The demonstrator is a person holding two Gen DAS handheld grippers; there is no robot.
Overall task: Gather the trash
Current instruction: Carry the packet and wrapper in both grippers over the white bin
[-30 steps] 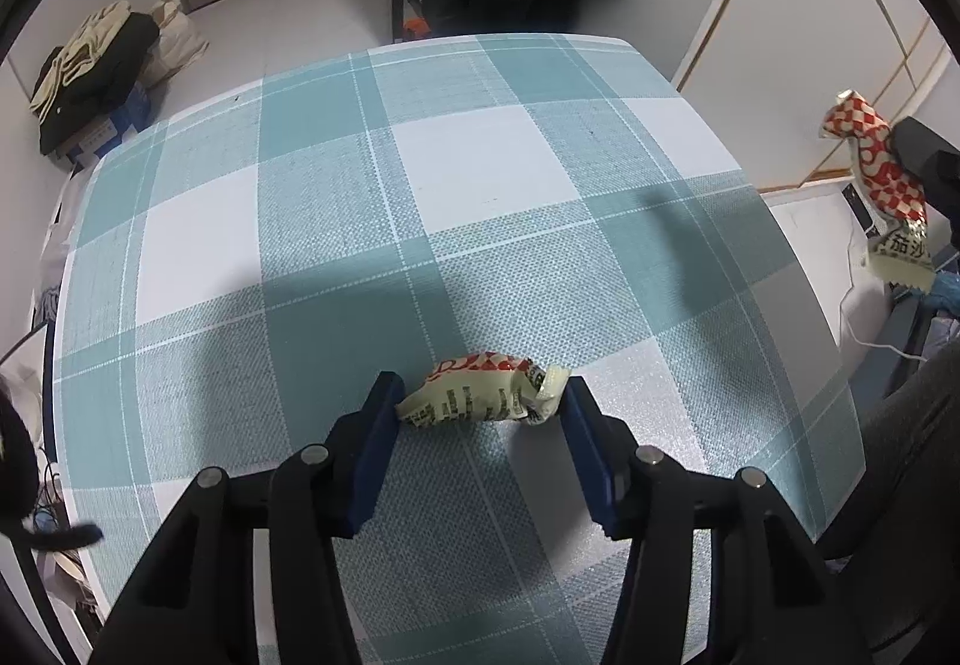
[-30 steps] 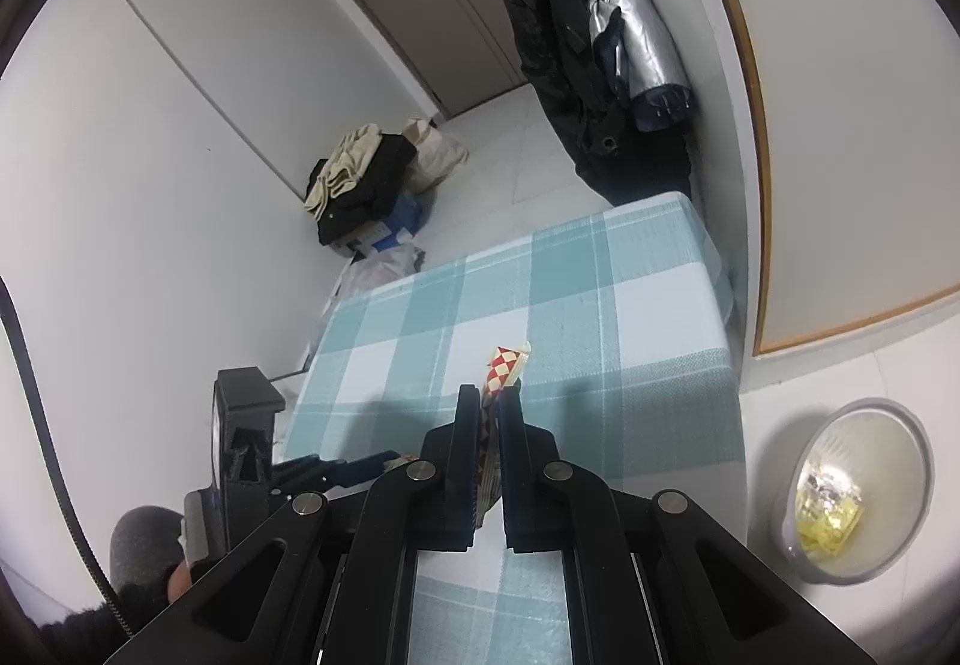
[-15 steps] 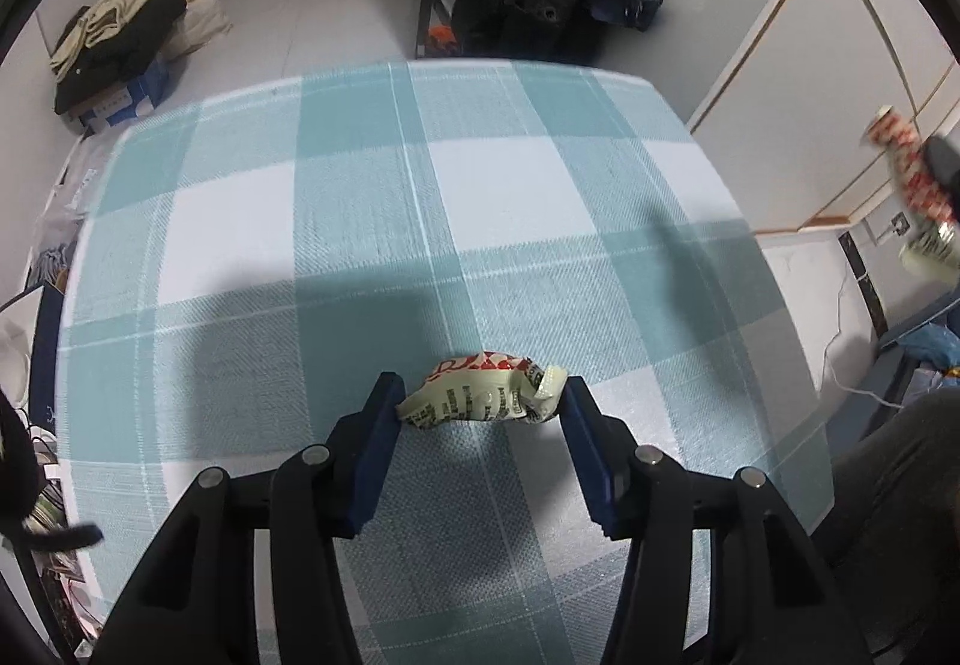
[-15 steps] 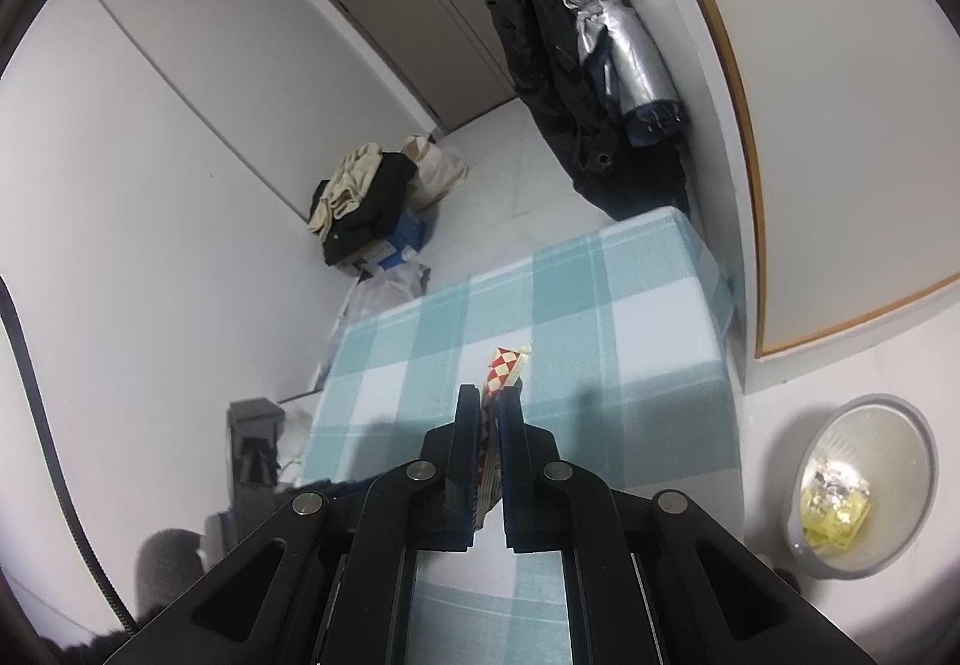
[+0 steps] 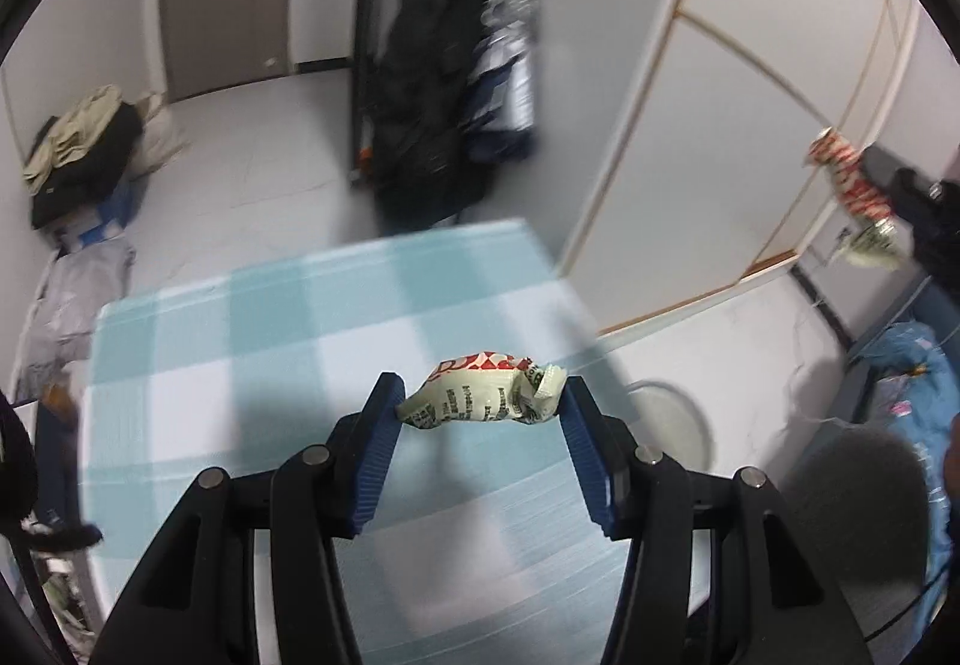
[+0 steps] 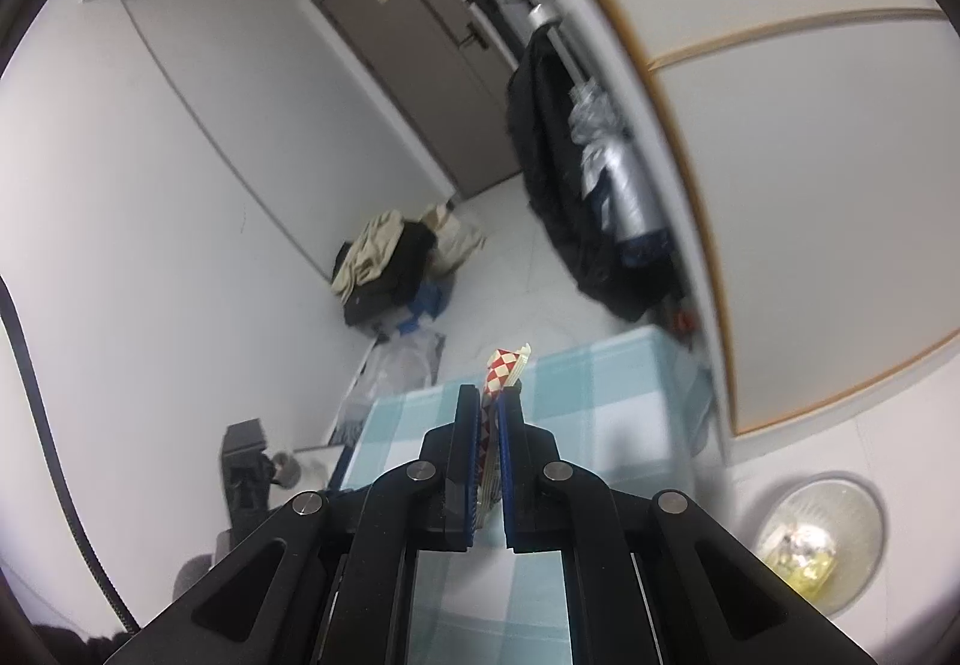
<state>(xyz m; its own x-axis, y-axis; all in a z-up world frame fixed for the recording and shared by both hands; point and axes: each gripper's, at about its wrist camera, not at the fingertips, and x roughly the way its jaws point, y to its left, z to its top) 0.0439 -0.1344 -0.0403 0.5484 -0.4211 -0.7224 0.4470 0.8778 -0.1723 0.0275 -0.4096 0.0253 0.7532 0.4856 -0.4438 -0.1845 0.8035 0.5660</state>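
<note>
The left gripper (image 5: pixel 480 401) has its blue pads clamped end to end on a crumpled pale wrapper (image 5: pixel 483 395), which hangs clear above the checked table (image 5: pixel 240 341). The right gripper (image 6: pixel 491 413) is pinched almost together on a flat red-and-white checked wrapper (image 6: pixel 503 365), whose tip sticks out past the fingertips. The landmark is the round bin (image 6: pixel 819 536) on the floor just off the table's right-hand edge, with yellowish trash already in it. To do this carry well, I judge both grips should keep firm and level until each wrapper is directly over the bin's mouth, then let go one at a time, low enough not to flutter aside.
</note>
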